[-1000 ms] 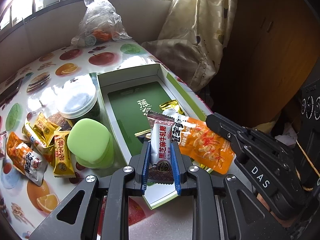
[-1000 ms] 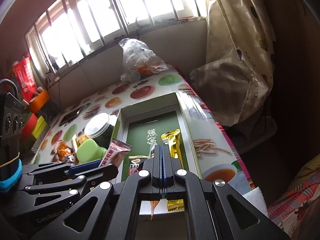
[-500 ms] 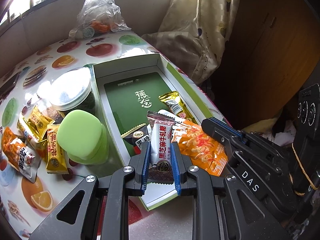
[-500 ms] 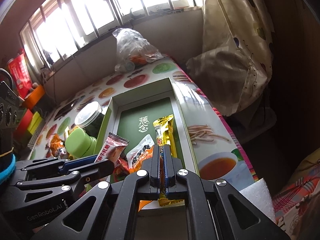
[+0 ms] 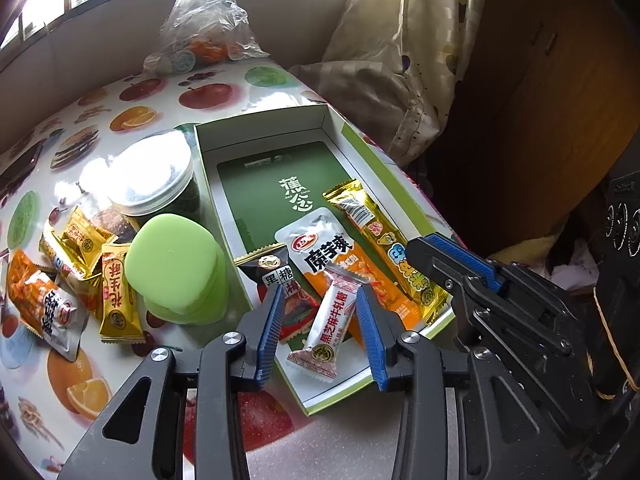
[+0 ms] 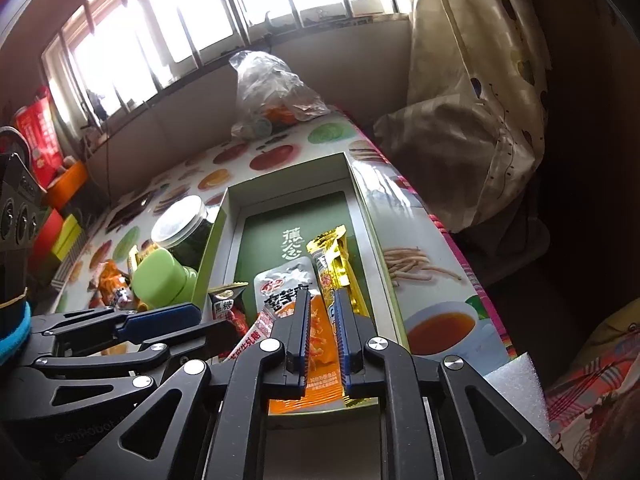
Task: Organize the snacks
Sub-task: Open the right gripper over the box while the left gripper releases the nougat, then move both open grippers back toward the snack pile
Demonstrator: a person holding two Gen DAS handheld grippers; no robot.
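Note:
An open green and white box lies on the fruit-print table; it also shows in the right wrist view. In it lie a white-red nougat candy, an orange-white snack pouch, a gold stick packet and a dark brown-sugar candy. My left gripper is open just above the box's near end, and the nougat candy rests loose between its fingers. My right gripper is open over the orange pouch and gold packet, holding nothing.
Left of the box stand a light green container and a white-lidded jar. Several gold and orange snack packets lie at the far left. A clear plastic bag sits by the wall. A curtain hangs off the table's right edge.
Both grippers opened. The left let go of the nougat candy, which now lies in the box. The right released the orange pouch and gold packet into the box.

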